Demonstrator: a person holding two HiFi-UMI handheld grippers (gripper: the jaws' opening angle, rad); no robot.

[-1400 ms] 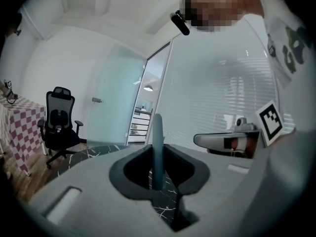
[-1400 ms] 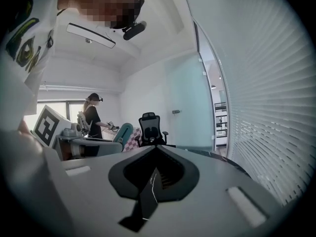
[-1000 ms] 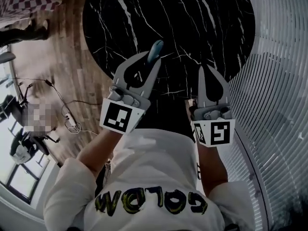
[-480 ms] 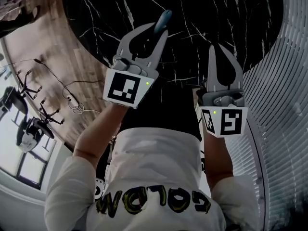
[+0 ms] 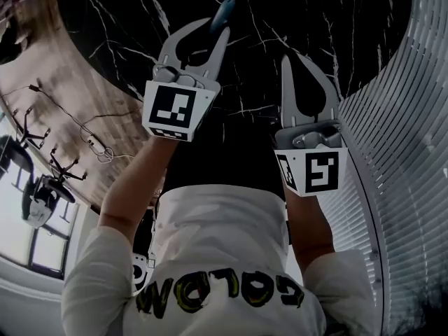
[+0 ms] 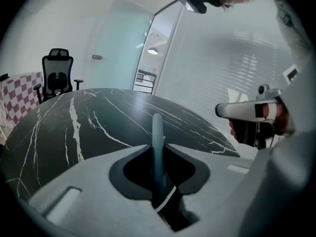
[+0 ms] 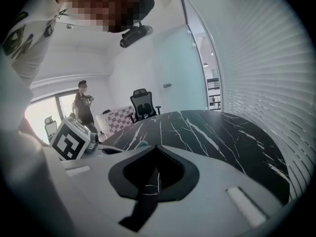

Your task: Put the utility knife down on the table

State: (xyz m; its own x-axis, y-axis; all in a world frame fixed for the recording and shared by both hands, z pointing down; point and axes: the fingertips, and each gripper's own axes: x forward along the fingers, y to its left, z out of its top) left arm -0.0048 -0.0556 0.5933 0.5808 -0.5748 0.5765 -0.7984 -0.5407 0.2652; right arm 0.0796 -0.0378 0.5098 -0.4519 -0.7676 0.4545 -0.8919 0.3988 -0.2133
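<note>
clamping utility knife (image 5: 225,11), left gripper (image 5: 214,28) hovers over table (image 5: 336,19); right gripper (image 5: 291,59) closed.

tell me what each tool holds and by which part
Left tool: utility knife, clamped along its body, blue end sticking out. Right tool: nothing.

- The table (image 5: 294,19) is black, veined with thin white marble lines.
- The utility knife (image 5: 222,12) is a dull teal-blue.
- The left gripper (image 5: 215,26) and the right gripper (image 5: 292,60) are pale grey, with a dark lining inside the jaws.
- Each marker cube (image 5: 173,109) is white with black square patterns.
- The shirt (image 5: 224,222) is white; its lettering (image 5: 220,292) is yellow-green outlined in black.
- The floor (image 5: 70,82) is brown wood grain.
- The slatted wall (image 5: 406,152) is pale grey with fine parallel ribs.
- The cloth (image 6: 17,95) is checked in dull red and white.
- The office chair (image 6: 58,73) is black.
</note>
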